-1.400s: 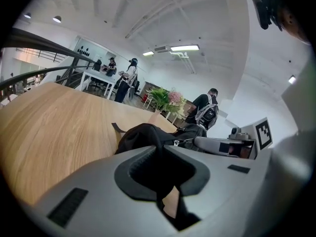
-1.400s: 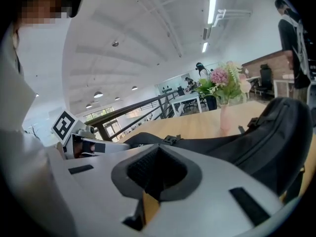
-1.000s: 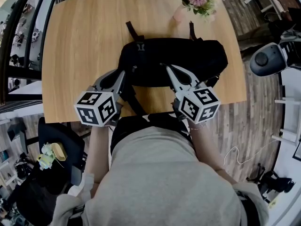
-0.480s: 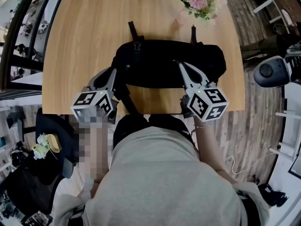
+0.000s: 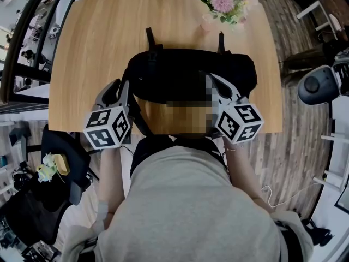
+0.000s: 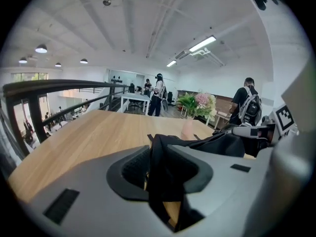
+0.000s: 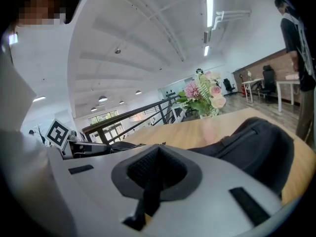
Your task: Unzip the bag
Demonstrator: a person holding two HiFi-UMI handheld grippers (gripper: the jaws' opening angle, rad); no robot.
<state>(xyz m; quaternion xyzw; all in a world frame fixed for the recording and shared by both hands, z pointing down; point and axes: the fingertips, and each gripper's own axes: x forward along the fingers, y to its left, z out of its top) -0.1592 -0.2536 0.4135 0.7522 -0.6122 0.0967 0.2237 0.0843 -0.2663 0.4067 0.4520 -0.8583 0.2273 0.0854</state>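
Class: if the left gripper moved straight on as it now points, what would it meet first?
The bag: a black fold or strap of it stands between the left gripper's jaws, which have just been opening. Probably nothing nearer.

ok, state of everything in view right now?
bag: lying on table, zipper state not readable
left gripper: open, jaws just opening, black strap between them
right gripper: shut on black tab
flowers: upright in vase

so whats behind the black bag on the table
A pink vase of flowers stands behind the bag, near the table's far edge. Two black straps stick out there too; the bag covers where they attach.
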